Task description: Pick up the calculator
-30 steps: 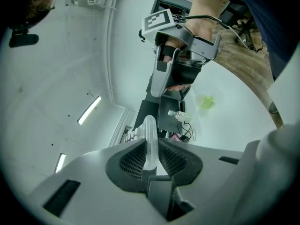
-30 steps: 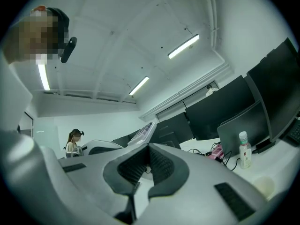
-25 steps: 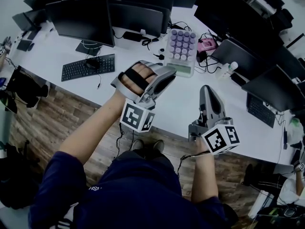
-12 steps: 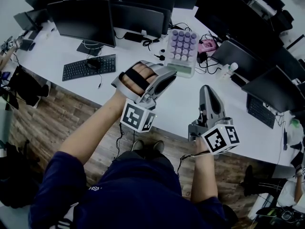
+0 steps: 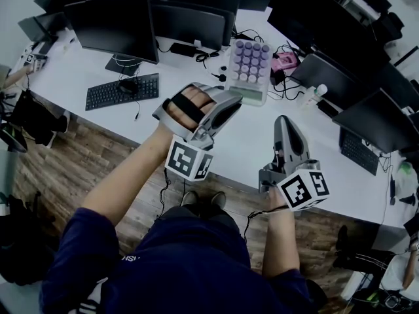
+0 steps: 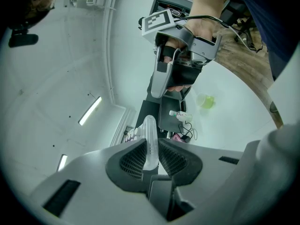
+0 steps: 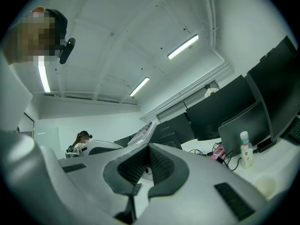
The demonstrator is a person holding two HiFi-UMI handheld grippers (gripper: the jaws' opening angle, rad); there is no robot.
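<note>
One calculator (image 5: 249, 67) and one plastic bottle (image 5: 315, 95) show. Two keyboards (image 5: 122, 91) (image 5: 357, 150) lie on the desk (image 5: 255, 142). Monitors (image 5: 111, 28) crowd too thickly to count.

A long white desk (image 5: 252, 146) runs across the room above a wooden floor (image 5: 59, 169). A row of dark monitors (image 5: 111, 28) stands along it, with a black keyboard (image 5: 122, 91) in front of them at the left. Toward the right lie a pink object (image 5: 285, 61), tangled black cables (image 5: 286, 87), a small clear bottle (image 5: 315, 95) and a second keyboard (image 5: 357, 151).

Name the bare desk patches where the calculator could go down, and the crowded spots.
Bare: desk between left gripper and right gripper; also between right gripper and right-hand keyboard. Crowded: cables and bottle by the monitors.
</note>
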